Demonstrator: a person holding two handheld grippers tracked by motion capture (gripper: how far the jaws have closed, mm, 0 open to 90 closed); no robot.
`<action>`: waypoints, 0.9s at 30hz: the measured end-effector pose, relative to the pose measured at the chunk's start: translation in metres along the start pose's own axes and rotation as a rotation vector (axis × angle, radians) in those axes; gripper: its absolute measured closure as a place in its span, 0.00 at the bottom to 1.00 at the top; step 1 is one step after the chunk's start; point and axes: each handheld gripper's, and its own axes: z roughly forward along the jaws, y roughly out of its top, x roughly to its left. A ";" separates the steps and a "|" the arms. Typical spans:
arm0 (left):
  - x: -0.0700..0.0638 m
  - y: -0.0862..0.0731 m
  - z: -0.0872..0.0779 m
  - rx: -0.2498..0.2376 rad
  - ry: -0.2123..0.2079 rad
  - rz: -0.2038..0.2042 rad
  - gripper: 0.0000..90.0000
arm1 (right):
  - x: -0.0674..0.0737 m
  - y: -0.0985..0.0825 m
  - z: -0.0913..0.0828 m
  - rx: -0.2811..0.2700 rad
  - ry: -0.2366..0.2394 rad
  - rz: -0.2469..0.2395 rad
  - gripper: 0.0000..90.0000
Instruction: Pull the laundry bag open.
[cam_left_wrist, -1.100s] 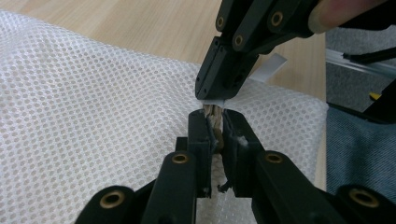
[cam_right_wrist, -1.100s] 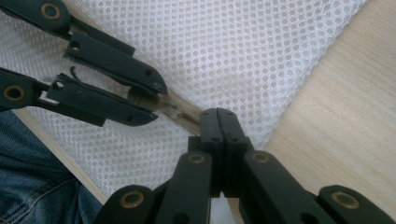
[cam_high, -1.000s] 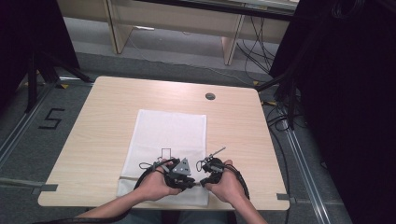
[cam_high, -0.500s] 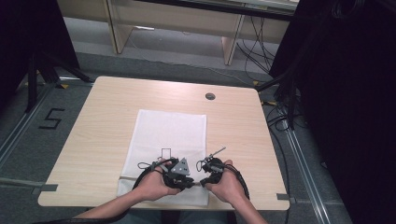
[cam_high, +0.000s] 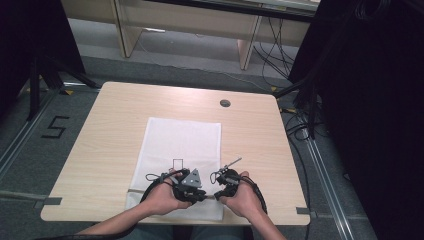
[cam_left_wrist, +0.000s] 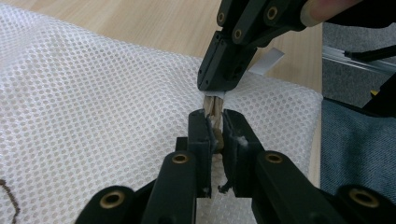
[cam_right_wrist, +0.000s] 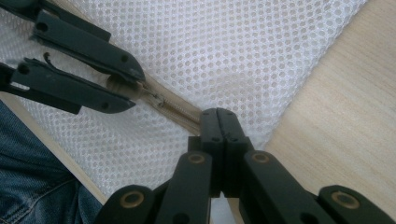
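Your white mesh bag (cam_high: 182, 145) lies flat on the bench (cam_high: 110, 130), a little right of its middle, running from mid-bench to the near edge. Both your hands work at the bag's near end, close together. Your left claw (cam_left_wrist: 214, 127) is clamped on the beige zipper band (cam_right_wrist: 180, 113), the band pinched upright between its two black pads. In the right gripper view that grip sits right at the small metal zipper pull (cam_right_wrist: 155, 98). Your right claw (cam_right_wrist: 219, 120) is closed tight, its jaws pressed together over the same zipper band just beside the left one; in the left gripper view its tips bite the band right above your left jaws. A denim-clad leg (cam_right_wrist: 32, 186) shows below the bench's near edge.
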 end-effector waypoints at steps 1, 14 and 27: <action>0.001 0.000 -0.001 0.003 0.003 0.018 0.91 | 0.000 0.000 0.000 0.001 0.001 0.000 1.00; 0.001 -0.001 -0.005 0.006 0.005 0.001 0.91 | 0.000 0.000 0.000 0.001 0.003 0.008 1.00; 0.002 -0.002 -0.011 0.013 0.010 0.008 0.91 | -0.001 0.000 0.000 -0.002 0.000 -0.012 1.00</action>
